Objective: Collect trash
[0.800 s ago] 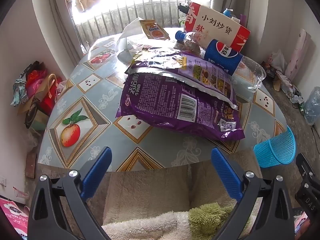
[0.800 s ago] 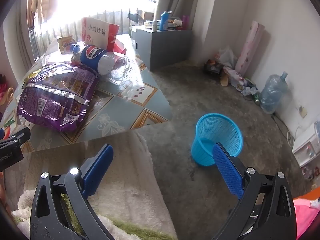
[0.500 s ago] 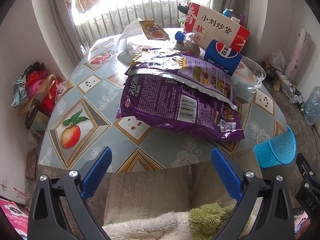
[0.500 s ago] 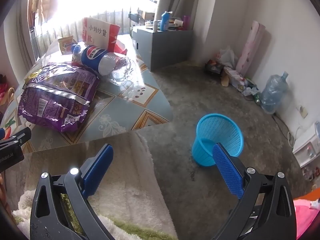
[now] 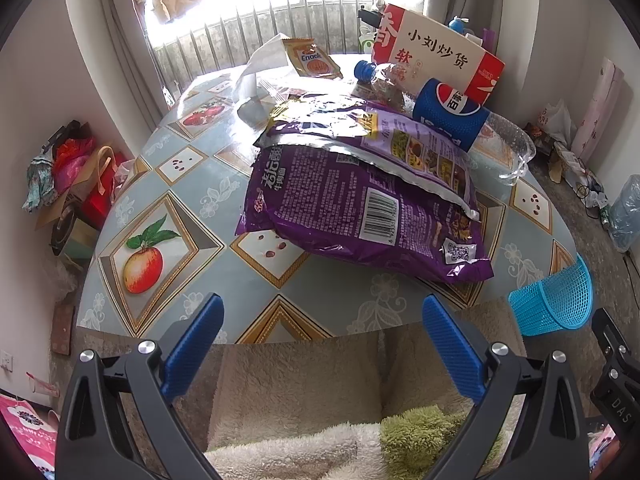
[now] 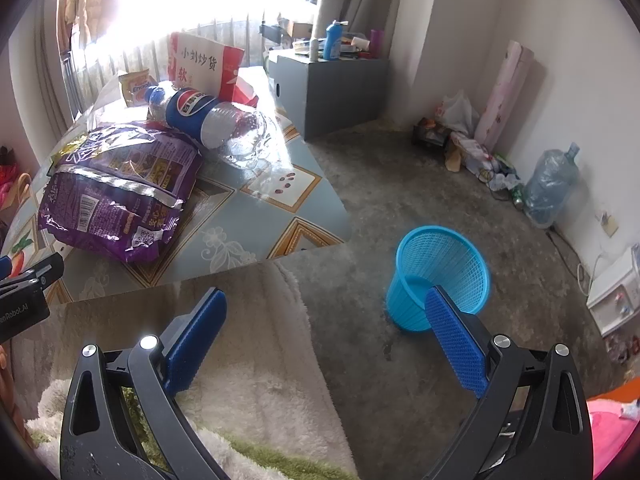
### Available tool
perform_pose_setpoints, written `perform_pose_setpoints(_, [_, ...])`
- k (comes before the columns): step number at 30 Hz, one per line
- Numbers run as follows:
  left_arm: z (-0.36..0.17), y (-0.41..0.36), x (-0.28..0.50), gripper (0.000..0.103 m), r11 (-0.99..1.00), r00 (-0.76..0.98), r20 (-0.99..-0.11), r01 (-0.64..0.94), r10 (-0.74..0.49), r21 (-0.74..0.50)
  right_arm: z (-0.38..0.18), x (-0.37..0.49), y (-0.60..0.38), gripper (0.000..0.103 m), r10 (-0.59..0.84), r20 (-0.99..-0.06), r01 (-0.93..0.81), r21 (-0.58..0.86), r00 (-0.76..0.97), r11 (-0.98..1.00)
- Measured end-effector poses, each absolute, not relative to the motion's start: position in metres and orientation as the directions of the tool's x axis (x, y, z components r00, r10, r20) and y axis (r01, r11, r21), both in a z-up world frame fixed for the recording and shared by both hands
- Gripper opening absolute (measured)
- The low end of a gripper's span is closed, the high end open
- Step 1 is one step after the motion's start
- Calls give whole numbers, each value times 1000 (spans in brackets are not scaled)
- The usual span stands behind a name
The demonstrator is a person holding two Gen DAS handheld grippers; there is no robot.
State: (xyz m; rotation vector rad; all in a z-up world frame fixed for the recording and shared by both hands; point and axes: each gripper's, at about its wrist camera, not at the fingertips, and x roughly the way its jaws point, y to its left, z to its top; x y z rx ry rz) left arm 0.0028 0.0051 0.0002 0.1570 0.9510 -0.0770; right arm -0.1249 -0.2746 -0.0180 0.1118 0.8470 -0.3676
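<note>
Purple snack bags [image 5: 360, 196], two stacked, lie mid-table [image 5: 168, 184], the upper one torn open. Just beyond them a clear Pepsi bottle [image 5: 452, 120] lies on its side, leaning on the bags, with a red and white box [image 5: 436, 60] upright behind it. Far left sit a small orange packet [image 5: 312, 62] and what looks like crumpled clear plastic [image 5: 260, 68]. Left gripper [image 5: 320, 344] hangs near the table's near edge, jaws spread wide, nothing between them. Right gripper [image 6: 324, 332] hangs wide open too, empty, over the floor right of the table, with a blue mesh basket [image 6: 440, 268] standing on the concrete beyond its right finger
</note>
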Motion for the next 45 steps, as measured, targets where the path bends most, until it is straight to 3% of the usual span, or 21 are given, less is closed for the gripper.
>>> perform_pose_setpoints(45, [-2,2,1,97,985,581,-814,134,8,106,-19,-126,-275,95,-270,-751,362,-45,603,931])
